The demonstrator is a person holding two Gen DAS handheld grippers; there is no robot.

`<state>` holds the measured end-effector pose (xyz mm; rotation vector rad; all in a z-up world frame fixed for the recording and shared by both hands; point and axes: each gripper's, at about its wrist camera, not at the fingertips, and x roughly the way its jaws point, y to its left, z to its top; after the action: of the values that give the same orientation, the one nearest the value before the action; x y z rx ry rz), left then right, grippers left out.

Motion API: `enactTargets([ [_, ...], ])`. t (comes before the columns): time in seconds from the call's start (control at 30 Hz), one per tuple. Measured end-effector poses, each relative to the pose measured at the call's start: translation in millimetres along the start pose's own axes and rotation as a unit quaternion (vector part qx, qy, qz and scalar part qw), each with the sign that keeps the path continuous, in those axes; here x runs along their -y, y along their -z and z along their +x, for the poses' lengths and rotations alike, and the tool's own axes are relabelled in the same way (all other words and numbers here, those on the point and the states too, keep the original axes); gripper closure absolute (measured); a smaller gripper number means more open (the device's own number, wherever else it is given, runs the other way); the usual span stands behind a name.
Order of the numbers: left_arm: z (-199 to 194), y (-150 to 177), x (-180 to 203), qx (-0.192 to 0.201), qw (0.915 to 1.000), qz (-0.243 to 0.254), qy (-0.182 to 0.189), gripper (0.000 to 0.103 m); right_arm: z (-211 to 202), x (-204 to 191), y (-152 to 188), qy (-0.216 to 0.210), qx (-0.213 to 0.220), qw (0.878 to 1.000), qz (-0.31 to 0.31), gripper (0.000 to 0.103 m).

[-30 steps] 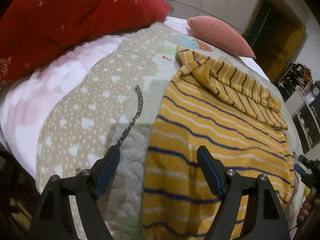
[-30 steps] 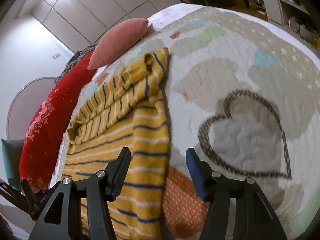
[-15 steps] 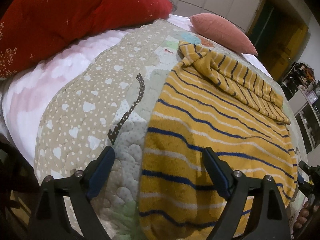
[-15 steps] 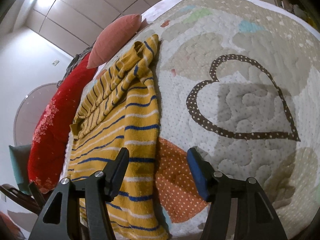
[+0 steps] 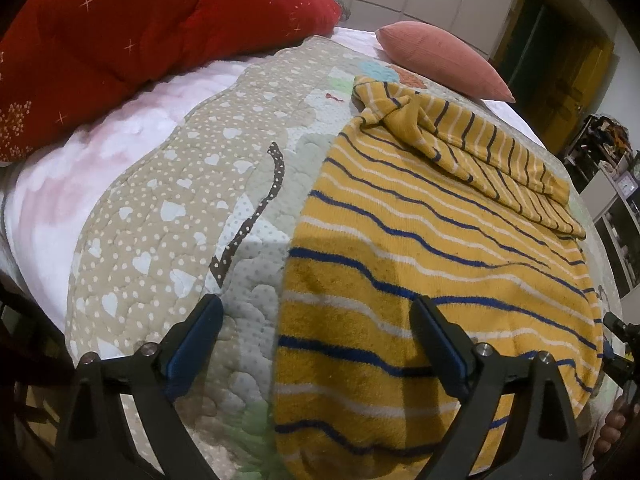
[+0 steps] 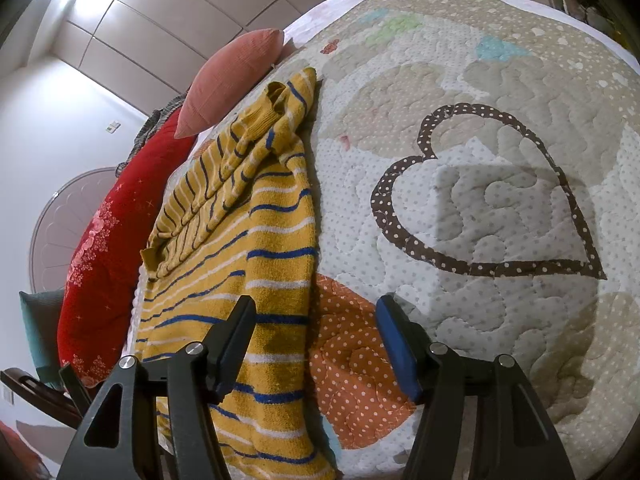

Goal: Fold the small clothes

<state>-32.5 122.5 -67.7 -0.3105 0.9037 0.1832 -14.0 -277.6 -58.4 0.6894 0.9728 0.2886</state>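
Note:
A yellow sweater (image 5: 420, 248) with blue and white stripes lies flat on the quilt, and a thinner-striped sleeve (image 5: 480, 152) is folded across its far end. My left gripper (image 5: 316, 308) hovers over the near hem with its jaws opening. Its left finger is above the quilt and its right finger is above the knit, so the sweater's left edge lies between them, untouched. In the right wrist view the sweater (image 6: 256, 272) runs along the left. My right gripper (image 6: 316, 308) straddles its right edge, jaws opening and pads off the cloth.
The patchwork quilt (image 5: 160, 200) carries a brown dotted heart (image 6: 480, 200). A red cushion (image 5: 140, 40) and a pink pillow (image 5: 444, 56) lie at the far end, over a white-pink blanket (image 5: 60, 184). Shelves (image 5: 616, 208) stand beyond the right side. A dark chair (image 6: 32, 392) shows at the lower left.
My left gripper's jaws have spread wider over the hem. My right gripper has dipped toward the quilt, so the whole heart now shows. The sweater has not moved.

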Motion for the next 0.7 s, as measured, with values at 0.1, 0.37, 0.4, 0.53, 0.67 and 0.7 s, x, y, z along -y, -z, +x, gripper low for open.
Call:
enactTargets([
  [0.1, 0.0, 0.7, 0.1, 0.001, 1.0000, 0.001, -0.001, 0.009, 0.1, 0.6, -0.2, 0.001, 0.001, 1.000, -0.004, 0.035],
  [0.37, -0.1, 2.7, 1.2, 0.001, 1.0000, 0.000, -0.001, 0.008, 1.9, -2.9, -0.1, 0.004, 0.003, 1.000, -0.009, 0.032],
  [0.4, -0.3, 2.9, 1.2, 0.001, 1.0000, 0.000, -0.001, 0.008, 2.4, -3.2, -0.3, 0.004, 0.003, 1.000, -0.010, 0.032],
  [0.53, -0.5, 3.5, 1.3, 0.002, 1.0000, 0.000, -0.002, 0.008, 3.0, -5.1, 0.8, 0.006, 0.005, 1.000, -0.013, 0.030],
  [0.67, -0.8, 4.2, 2.1, 0.002, 1.0000, -0.001, -0.002, 0.007, 4.1, -5.2, 0.5, 0.007, 0.005, 1.000, -0.016, 0.030],
  [0.7, -1.0, 4.5, 2.3, 0.002, 1.0000, -0.001, -0.001, 0.007, 4.3, -5.1, 0.3, 0.006, 0.006, 1.000, -0.017, 0.030],
])
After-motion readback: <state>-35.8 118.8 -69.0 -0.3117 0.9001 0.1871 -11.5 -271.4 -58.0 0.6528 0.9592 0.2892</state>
